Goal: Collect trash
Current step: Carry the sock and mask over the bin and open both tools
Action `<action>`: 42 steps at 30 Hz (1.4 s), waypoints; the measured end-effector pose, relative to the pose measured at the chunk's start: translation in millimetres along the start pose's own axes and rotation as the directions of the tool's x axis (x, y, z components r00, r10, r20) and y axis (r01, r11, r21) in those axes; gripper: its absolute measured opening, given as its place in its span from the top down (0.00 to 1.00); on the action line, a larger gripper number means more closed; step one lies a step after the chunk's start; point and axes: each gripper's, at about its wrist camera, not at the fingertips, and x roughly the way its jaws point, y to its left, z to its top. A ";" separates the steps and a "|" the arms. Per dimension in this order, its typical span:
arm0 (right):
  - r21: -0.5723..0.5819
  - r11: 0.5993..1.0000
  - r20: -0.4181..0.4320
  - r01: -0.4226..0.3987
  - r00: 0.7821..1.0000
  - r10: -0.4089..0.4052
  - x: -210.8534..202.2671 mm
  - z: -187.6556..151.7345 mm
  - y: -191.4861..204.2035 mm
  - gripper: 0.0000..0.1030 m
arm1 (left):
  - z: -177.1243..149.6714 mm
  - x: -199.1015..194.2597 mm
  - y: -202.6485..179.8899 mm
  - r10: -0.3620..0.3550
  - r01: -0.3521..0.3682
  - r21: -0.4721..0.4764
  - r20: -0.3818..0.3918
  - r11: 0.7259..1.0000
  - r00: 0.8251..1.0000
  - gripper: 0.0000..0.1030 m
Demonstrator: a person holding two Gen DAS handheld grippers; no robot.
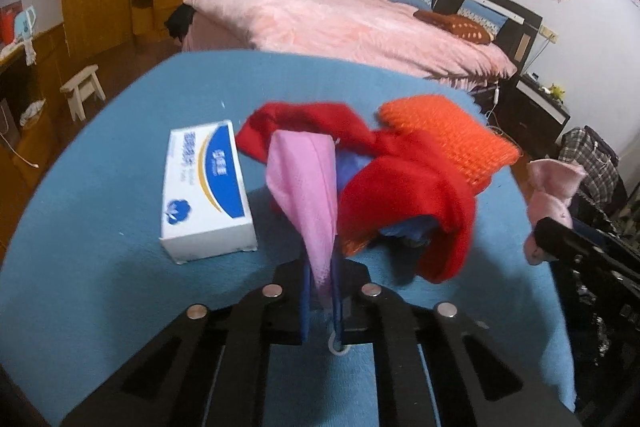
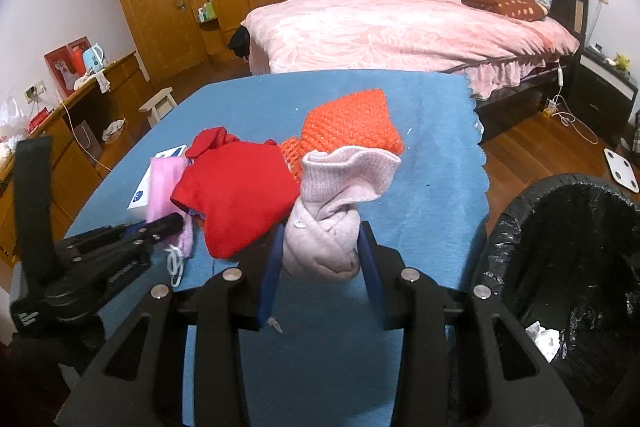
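- Tissue box [image 1: 208, 191]: it lies flat on the blue cloth [image 1: 120, 131] at the left, close beside the heap, and looks like no trash. Leave it where it is and swing clear of its near corner.
- Left gripper [image 1: 320, 291]: the jaws are closed tight on the lower end of a pink mask [image 1: 304, 195], whose white ear loop [image 2: 175, 263] dangles below in the right view. Lift straight up first, so the mask peels off the pile instead of dragging it.
- Red cloth [image 1: 408, 203]: it lies against the mask, with something blue under it; whether any of it is caught in the grip I cannot tell. Raise slowly and watch that the red piece stays down.
- Orange knit [image 2: 348, 123]: it sits at the back of the heap, apart from both grippers. Nothing to do with it for now.
- Right gripper [image 2: 320, 247]: it grips a balled pink sock [image 2: 324, 227] between its blue pads [image 2: 272, 259], the jaws partly closed around it, the cuff flopping over the top. Keep the squeeze steady; the bundle is soft and could slip.
- Bin [image 2: 568, 267]: black-lined, open, beside the table at the right, with a white scrap already inside. Carry the sock over its rim before letting go, then bring the mask across.
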 end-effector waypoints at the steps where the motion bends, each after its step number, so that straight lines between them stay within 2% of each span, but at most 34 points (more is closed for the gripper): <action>1: 0.001 1.000 0.004 -0.001 1.000 0.001 -2.4 0.6 -0.2 0.65 | 0.6 -7.1 -0.8 -0.002 0.002 0.002 0.011 1.000 1.000 0.92; 10: 0.010 1.000 0.050 0.000 0.999 0.000 -31.7 3.6 -5.1 0.65 | 7.1 -48.3 -20.4 -0.017 0.015 0.028 0.070 0.999 0.997 0.92; 23: 0.051 0.997 0.136 0.053 0.989 -0.059 -93.8 6.2 -39.0 0.65 | 20.7 -71.4 -86.6 -0.129 0.116 0.110 0.123 0.987 0.984 0.92; 34: 0.129 0.980 0.166 0.152 0.971 -0.173 -141.2 -11.3 -94.1 0.65 | 22.5 -78.8 -160.0 -0.261 0.233 0.218 0.110 0.948 0.959 0.92; 42: 0.195 0.951 0.158 0.238 0.950 -0.270 -166.9 -32.8 -139.6 0.65 | 18.7 -77.7 -219.8 -0.357 0.320 0.297 0.077 0.900 0.931 0.92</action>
